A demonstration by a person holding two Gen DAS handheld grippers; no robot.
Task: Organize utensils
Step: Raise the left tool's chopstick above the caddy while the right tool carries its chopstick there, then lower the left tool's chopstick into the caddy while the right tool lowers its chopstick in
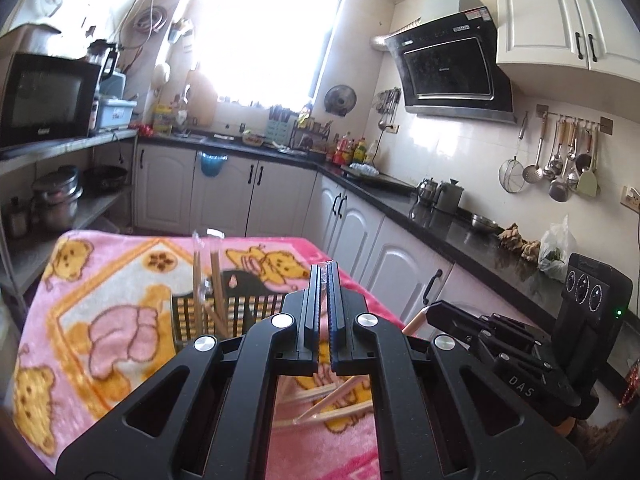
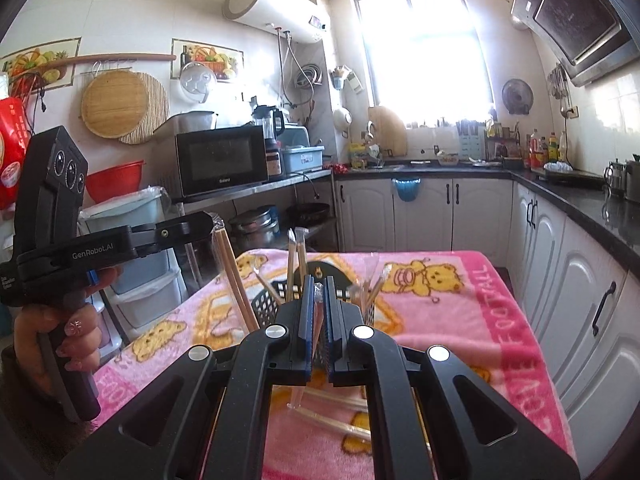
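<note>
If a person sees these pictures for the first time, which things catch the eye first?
First comes the pink bear blanket covering the table, with the black basket of wrapped chopsticks standing on it. In front, the right hand-held gripper is closed on a wrapped pair. Behind, the bright window glares above the counter.

We see a fleecy pink blanket [image 2: 452, 320] with a soft, matt nap, and on it a black plastic basket [image 1: 240, 312] with a latticed wall. The wooden chopsticks [image 2: 236, 276] sit in glossy clear plastic sleeves. Our grippers look like matt black plastic with bright metal pins; the countertop [image 1: 460, 232] is glossy black.
</note>
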